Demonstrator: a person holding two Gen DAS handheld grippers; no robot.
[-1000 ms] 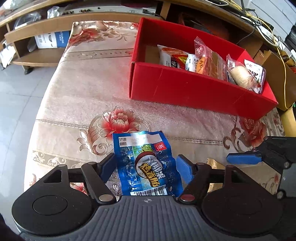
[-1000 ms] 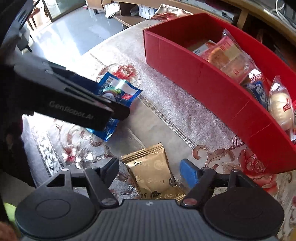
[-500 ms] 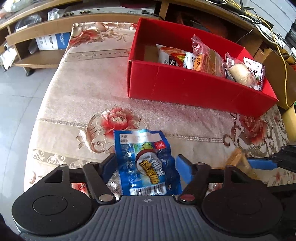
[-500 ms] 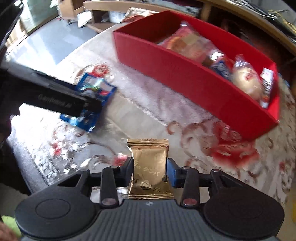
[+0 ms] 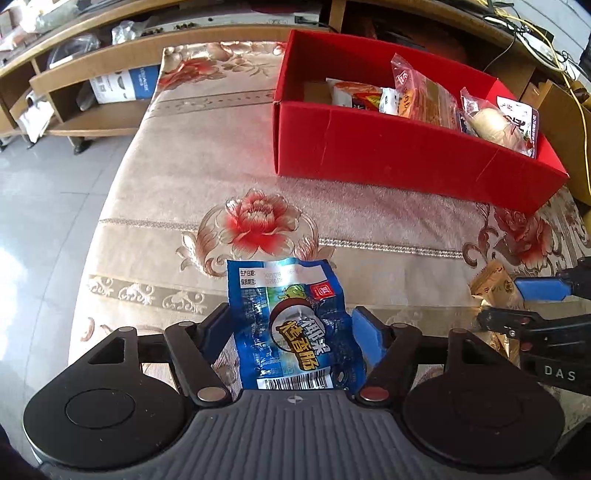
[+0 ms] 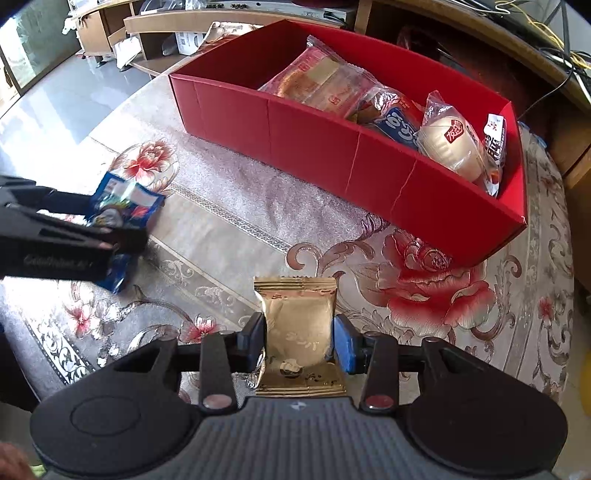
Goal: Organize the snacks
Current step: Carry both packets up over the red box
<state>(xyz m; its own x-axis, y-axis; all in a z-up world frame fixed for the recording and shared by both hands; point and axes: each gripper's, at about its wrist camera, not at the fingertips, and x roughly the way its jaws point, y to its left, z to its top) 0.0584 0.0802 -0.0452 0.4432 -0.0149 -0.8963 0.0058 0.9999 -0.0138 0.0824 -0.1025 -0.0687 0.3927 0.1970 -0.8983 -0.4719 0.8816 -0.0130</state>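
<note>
A blue sausage packet (image 5: 295,325) stands between the pads of my left gripper (image 5: 291,314), whose jaws are closing on its sides. From the right wrist view, the same blue packet (image 6: 125,195) sits in the left gripper (image 6: 110,218) just above the floral tablecloth. My right gripper (image 6: 299,328) pinches a gold packet (image 6: 297,325) upright by its two sides, its jaws easing slightly open. In the left wrist view the gold packet (image 5: 491,280) shows at the right edge in the right gripper (image 5: 509,302). The open red box (image 5: 388,155) lies beyond both, holding several wrapped snacks.
The left end of the red box (image 6: 332,147) shows bare floor inside; snack bags (image 6: 447,144) fill its right part. Wooden shelves (image 5: 92,70) stand behind the table. The tiled floor (image 5: 44,192) drops off at the left, and cables (image 5: 535,33) hang at the back right.
My right gripper shut on the gold packet, raised it off the cloth and rolled so it stands upright. The left gripper stayed around the blue packet, which now looks more crumpled.
</note>
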